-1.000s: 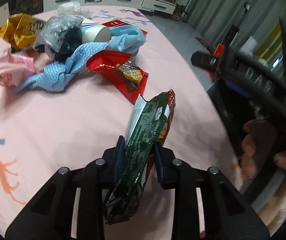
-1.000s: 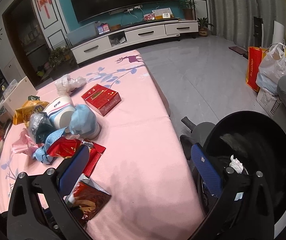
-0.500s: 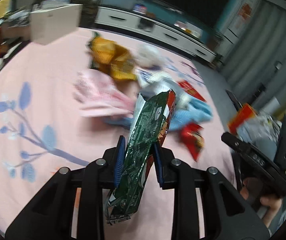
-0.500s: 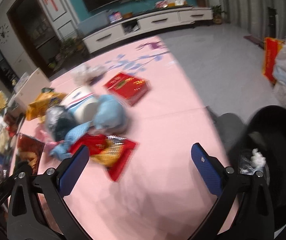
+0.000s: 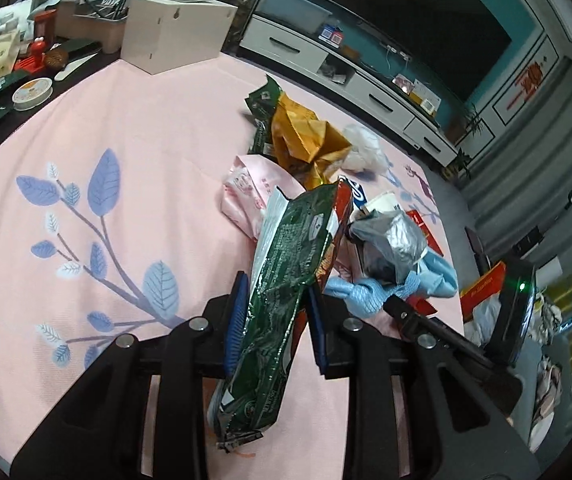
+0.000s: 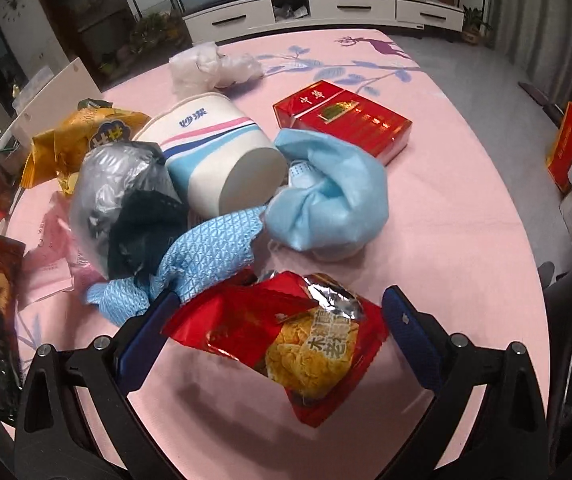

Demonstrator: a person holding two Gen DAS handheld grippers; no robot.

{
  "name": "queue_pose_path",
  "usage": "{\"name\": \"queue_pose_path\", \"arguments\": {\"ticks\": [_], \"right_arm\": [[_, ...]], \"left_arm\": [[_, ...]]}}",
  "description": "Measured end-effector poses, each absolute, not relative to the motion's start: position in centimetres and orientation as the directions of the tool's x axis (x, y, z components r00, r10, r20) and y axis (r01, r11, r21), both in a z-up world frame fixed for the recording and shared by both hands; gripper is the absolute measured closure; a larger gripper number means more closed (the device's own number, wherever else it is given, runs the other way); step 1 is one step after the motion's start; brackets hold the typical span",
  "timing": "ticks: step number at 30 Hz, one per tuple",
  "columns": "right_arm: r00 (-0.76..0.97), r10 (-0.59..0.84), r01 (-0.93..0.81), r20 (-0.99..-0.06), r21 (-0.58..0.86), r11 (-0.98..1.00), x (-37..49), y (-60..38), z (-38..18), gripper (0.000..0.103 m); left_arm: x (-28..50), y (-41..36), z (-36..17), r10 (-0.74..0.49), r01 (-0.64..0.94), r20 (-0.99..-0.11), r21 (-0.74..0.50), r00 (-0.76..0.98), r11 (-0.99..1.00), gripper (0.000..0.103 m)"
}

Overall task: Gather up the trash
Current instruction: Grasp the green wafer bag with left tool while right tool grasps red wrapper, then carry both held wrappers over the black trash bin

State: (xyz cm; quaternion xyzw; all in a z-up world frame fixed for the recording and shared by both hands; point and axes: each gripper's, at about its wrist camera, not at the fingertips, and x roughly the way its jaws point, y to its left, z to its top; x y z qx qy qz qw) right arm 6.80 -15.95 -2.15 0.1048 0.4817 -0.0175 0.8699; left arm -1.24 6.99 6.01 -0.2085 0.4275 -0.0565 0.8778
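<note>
Your left hand-held gripper is clamped narrowly on the green snack bag, low centre of the left wrist view. Your right hand-held gripper stands wide open, straddling the red snack wrapper at the bottom of its frame on the pink desk. Closing now could snag the blue cloth beside the left pad, or the slick foil could slip free.
</note>
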Motion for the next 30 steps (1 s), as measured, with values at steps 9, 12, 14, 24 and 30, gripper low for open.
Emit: {"name": "queue_pose_path", "arguments": {"ticks": [9, 12, 14, 24, 30], "right_arm": [[0.575, -0.038, 0.103, -0.817, 0.026, 0.994, 5.3, -16.6, -2.2, 0.065], [0.569, 0.003, 0.098, -0.822, 0.071, 0.993, 4.6, -17.5, -1.9, 0.068], [0.564, 0.034, 0.101, -0.825, 0.110, 0.989, 4.1, -18.2, -1.6, 0.069], [0.680, 0.110, 0.116, -0.724, 0.254, 0.960, -2.1, -22.2, 2.8, 0.069], [0.720, 0.134, 0.101, -0.680, 0.295, 0.950, -3.4, -23.3, 4.4, 0.069]], "left_arm": [[-1.0, 6.6, 5.5, -0.302, -0.065, -0.729, -0.429, 0.615, 0.901, 0.074], [-1.0, 6.3, 5.6, -0.302, -0.054, -0.727, -0.422, 0.616, 0.905, 0.074], [-1.1, 6.1, 5.7, -0.306, -0.046, -0.723, -0.422, 0.620, 0.905, 0.074], [-1.0, 4.9, 5.5, -0.345, -0.016, -0.721, -0.442, 0.601, 0.897, 0.074], [-1.6, 2.8, 6.0, -0.336, 0.024, -0.726, -0.404, 0.600, 0.915, 0.074]]}}
